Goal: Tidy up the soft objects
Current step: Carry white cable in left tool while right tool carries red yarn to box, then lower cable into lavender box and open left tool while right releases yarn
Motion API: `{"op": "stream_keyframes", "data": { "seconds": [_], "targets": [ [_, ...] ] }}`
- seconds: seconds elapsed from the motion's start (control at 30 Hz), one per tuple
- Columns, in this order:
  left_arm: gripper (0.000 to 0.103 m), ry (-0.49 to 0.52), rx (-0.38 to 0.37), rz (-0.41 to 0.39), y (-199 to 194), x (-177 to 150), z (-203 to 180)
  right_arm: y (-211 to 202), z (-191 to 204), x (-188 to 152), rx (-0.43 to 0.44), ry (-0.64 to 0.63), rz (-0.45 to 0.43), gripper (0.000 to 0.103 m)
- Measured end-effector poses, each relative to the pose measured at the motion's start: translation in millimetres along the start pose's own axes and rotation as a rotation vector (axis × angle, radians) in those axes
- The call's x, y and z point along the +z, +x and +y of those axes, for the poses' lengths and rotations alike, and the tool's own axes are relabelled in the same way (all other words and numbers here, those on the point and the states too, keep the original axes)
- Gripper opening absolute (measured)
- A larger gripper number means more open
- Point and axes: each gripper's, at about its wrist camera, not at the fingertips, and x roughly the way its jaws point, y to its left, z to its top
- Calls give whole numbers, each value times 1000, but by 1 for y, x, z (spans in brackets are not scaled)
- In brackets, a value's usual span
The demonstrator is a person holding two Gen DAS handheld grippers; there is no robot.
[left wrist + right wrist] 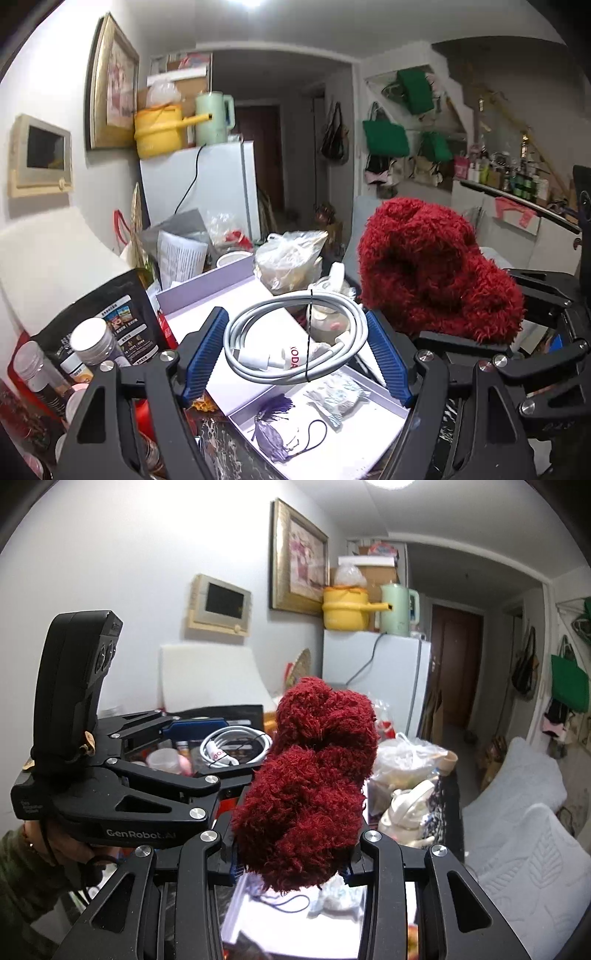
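The left hand-held gripper (295, 354) grasps a coiled white cable (295, 332); the right hand-held gripper (291, 864) clenches a red fuzzy bundle (310, 786). Below, the lilac box (207, 291) holds a purple tassel (273, 428) and sachets (336, 398).

Bright ceiling lamp (243, 2) glares overhead (fisheye-bent, dark-vignetted corners), foreground soft.
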Motion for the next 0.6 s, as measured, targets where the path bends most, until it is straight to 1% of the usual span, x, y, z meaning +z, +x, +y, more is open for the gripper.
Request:
{"op": "stream_keyframes", "data": {
  "seconds": [0.2, 0.37, 0.5, 0.6],
  "targets": [
    [75, -24, 13, 121, 55, -7, 11, 51, -30, -5, 16, 79, 103, 37],
    [75, -51, 9, 232, 96, -28, 17, 91, -51, -27, 8, 135, 204, 37],
    [75, -76, 2, 314, 118, -50, 19, 116, -63, -50, -7, 176, 274, 37],
    [75, -86, 7, 363, 131, -65, 20, 130, -68, -65, -20, 180, 323, 37]
  ]
}}
